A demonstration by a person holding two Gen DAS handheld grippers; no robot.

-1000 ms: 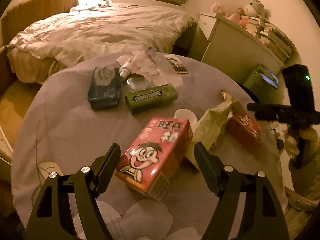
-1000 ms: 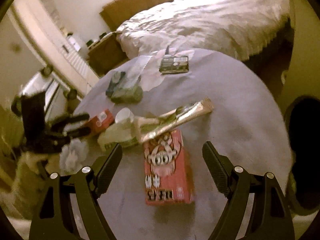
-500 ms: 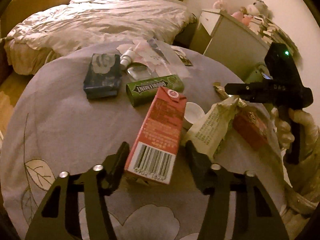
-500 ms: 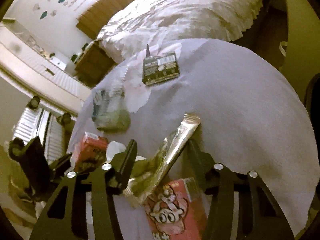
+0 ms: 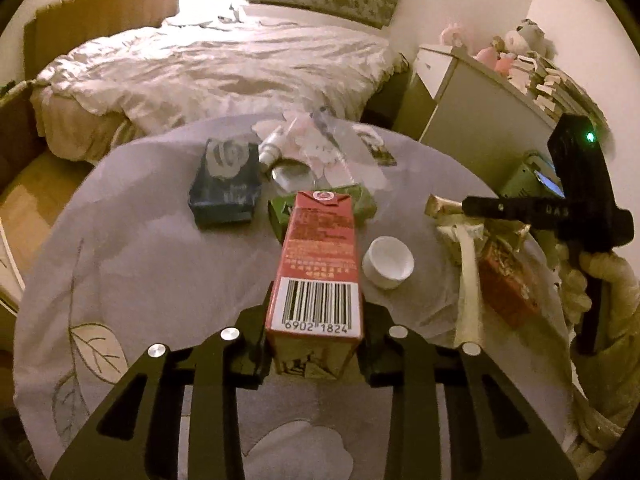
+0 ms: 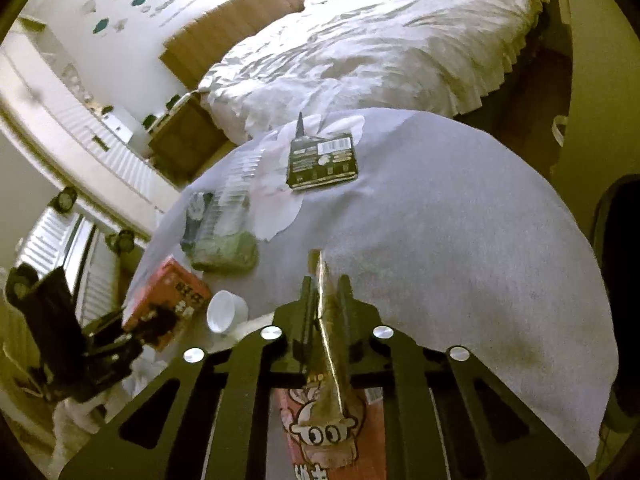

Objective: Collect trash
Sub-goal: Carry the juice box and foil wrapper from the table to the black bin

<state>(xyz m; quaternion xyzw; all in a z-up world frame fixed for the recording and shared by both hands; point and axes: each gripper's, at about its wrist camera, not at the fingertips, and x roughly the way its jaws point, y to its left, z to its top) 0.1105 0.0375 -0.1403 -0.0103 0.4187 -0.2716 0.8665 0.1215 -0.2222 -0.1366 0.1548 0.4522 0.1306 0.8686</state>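
My left gripper [image 5: 316, 320] holds a red milk carton [image 5: 320, 256] barcode side up. Its jaws are closing, and both pads press on the carton's sides. The right wrist view shows this carton [image 6: 168, 292] and the left gripper [image 6: 148, 324] at the left. My right gripper [image 6: 325, 286] is shut on a crumpled gold foil wrapper [image 6: 330, 344], which sticks up between its fingers. In the left wrist view the right gripper [image 5: 468, 204] pinches that wrapper [image 5: 466, 264] above a second red carton [image 5: 504, 288]. That second carton [image 6: 324, 432] lies under the right gripper.
On the round table's grey cloth [image 5: 140, 280] lie a white cap [image 5: 388, 262], a green gum box [image 5: 360, 200], a blue tissue pack [image 5: 226, 184], a small bottle [image 5: 272, 150] and a dark packet [image 6: 322, 160]. A bed [image 5: 220, 68] stands behind and a cabinet [image 5: 480, 120] at the right.
My left jaws closed in on the red carton, which turned from lying face up to barcode up. My right gripper came up to the foil wrapper and shut on it.
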